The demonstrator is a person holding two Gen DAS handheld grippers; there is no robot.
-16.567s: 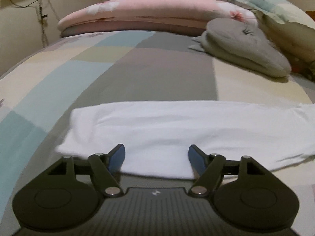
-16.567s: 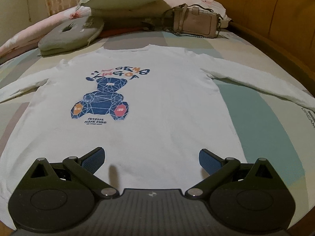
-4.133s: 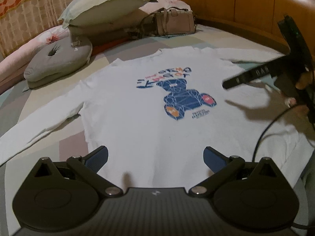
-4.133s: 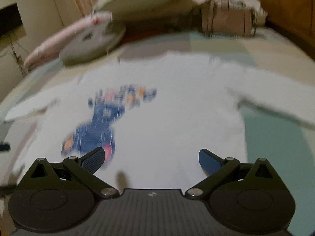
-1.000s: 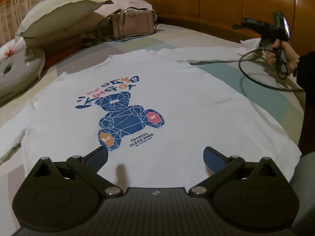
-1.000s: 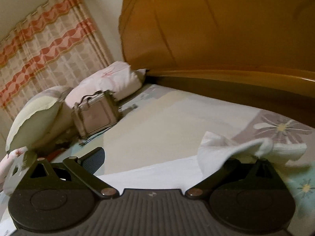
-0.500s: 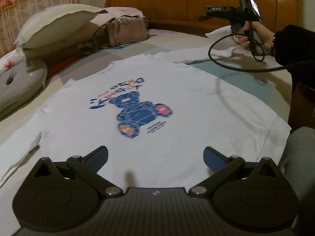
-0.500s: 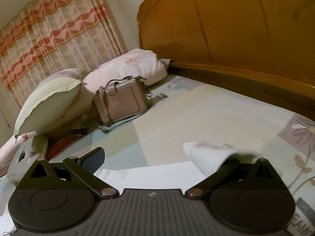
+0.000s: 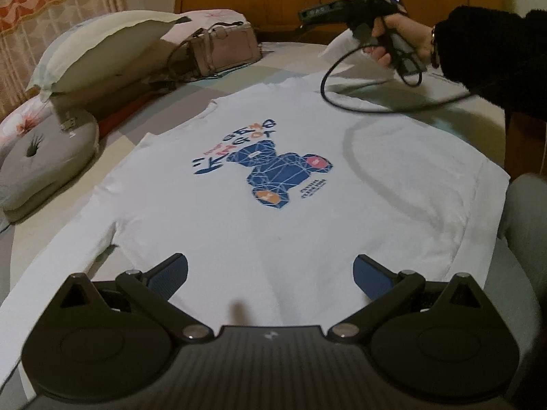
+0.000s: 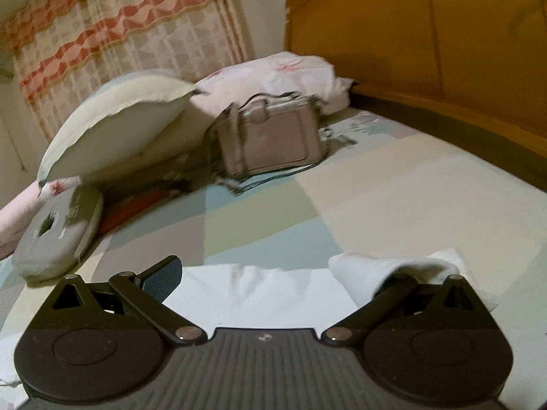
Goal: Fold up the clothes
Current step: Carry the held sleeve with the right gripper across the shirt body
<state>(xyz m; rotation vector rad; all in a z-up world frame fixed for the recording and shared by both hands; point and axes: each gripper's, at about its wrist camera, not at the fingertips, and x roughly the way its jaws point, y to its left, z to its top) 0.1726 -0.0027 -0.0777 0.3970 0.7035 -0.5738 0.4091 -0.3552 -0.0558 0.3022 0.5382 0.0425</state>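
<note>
The white long-sleeved sweatshirt (image 9: 273, 212) is lying flat, print up, on the patchwork bedspread (image 10: 393, 205), its long axis running away from the left gripper (image 9: 270, 273), which is hovering wide open over the hem. Its right sleeve (image 10: 372, 270) is draping, lifted, over one finger of the right gripper (image 10: 273, 275), the nearer one; that gripper's jaws are standing apart. A pink handbag (image 9: 222, 48) is sitting beyond the collar.

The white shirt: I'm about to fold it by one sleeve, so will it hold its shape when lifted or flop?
Probably floppy: the sleeve drapes limply over one finger of the right gripper. The shirt lies flat and thin on the bed, so likely light. It may drag and wrinkle rather than slide.
</note>
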